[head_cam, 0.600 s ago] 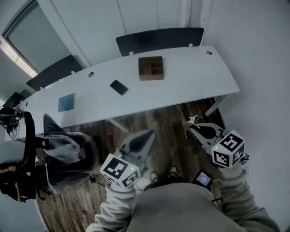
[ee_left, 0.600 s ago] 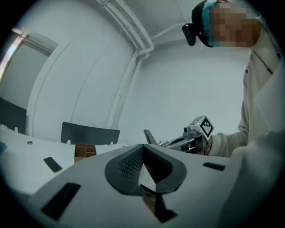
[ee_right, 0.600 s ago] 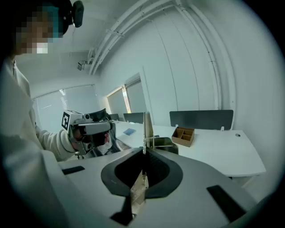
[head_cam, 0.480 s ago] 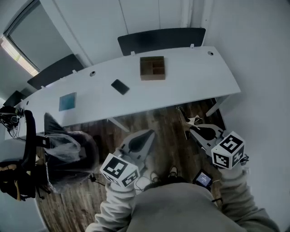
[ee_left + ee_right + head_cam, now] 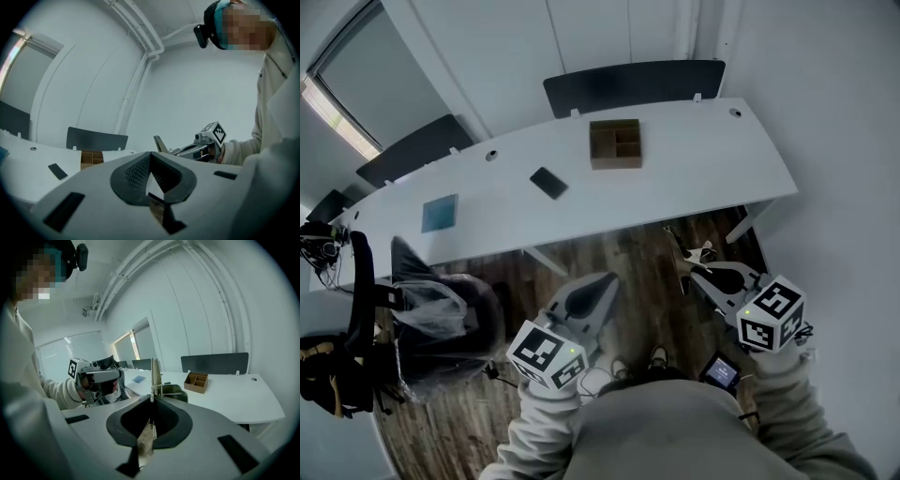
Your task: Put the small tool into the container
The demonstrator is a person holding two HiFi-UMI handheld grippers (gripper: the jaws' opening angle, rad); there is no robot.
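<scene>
The brown wooden container [image 5: 614,142] with compartments stands on the long white desk [image 5: 703,164], far from both grippers; it also shows as the container [image 5: 91,158] and the container [image 5: 197,382]. My right gripper [image 5: 694,270] hangs over the wooden floor in front of the desk, shut on a small thin metal tool [image 5: 155,373] that sticks out past its jaws. In the head view the tool [image 5: 699,251] shows at the jaw tips. My left gripper [image 5: 607,279] is held level at the left, and its jaws meet with nothing between them [image 5: 150,155].
A black phone [image 5: 548,182] and a blue square pad [image 5: 439,212] lie on the desk. Dark chair backs [image 5: 633,84] stand behind it. A bin under clear plastic [image 5: 441,323] and a black chair [image 5: 356,309] are at my left. A small screen device [image 5: 720,370] lies by my feet.
</scene>
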